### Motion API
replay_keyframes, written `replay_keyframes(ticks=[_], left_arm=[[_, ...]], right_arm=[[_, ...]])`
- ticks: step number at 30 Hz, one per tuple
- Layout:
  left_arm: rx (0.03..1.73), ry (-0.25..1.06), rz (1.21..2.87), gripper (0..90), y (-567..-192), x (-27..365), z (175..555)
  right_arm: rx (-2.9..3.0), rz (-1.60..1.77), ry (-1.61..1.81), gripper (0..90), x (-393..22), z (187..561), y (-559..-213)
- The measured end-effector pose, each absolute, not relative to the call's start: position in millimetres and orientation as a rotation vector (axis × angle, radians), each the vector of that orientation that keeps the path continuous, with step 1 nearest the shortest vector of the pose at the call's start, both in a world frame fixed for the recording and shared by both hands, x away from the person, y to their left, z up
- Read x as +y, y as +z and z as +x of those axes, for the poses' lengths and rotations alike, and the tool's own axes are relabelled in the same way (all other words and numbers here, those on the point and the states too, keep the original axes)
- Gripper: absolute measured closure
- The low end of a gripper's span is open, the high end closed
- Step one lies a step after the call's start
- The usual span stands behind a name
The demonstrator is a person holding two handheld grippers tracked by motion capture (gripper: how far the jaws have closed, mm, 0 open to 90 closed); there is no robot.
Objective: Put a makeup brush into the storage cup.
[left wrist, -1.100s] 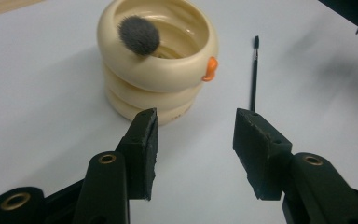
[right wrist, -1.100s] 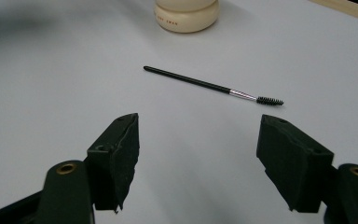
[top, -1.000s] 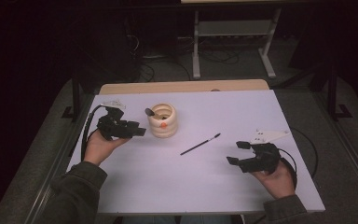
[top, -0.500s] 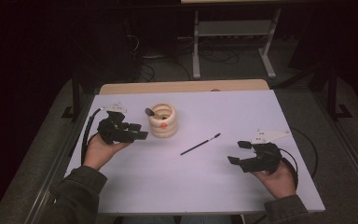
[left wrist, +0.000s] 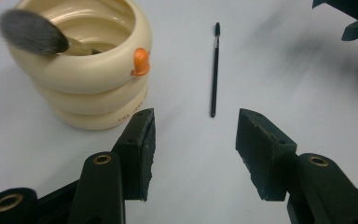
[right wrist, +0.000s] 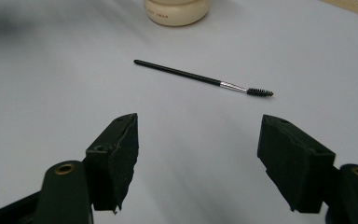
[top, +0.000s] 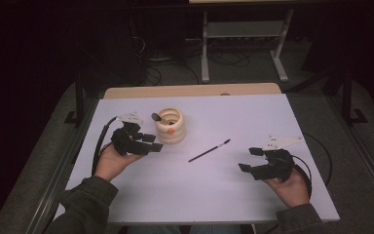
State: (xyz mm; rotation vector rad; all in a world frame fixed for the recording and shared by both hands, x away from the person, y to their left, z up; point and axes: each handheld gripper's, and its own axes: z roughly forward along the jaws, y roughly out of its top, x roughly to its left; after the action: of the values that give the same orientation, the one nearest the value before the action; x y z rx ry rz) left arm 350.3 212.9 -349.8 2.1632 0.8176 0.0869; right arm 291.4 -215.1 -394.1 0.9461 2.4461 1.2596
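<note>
Both the left gripper and the right gripper are spread and hold nothing; the brush lies between them on open table, away from the edges.

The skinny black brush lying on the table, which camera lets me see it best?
The right gripper view: the skinny black brush lies close and sharp there, with its silver collar and spiral bristle tip clear. The left gripper view shows it farther off, end-on and thin. The high view shows it as a small dark line.

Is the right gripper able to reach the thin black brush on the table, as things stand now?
Probably yes. The right gripper has open, empty jaws, and the thin black brush lies alone on bare table ahead of it. The cream holder stands farther off.
</note>
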Motion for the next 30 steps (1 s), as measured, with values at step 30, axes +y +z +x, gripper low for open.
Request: replay_keyframes(ticks=[30], left_arm=[[0.704, 0.062, 2.307, 52.5, -371.2, 138.5, 362.6]], right_arm=[[2.466, 0.919, 1.245, 28.0, -212.7, 293.1, -395.5]])
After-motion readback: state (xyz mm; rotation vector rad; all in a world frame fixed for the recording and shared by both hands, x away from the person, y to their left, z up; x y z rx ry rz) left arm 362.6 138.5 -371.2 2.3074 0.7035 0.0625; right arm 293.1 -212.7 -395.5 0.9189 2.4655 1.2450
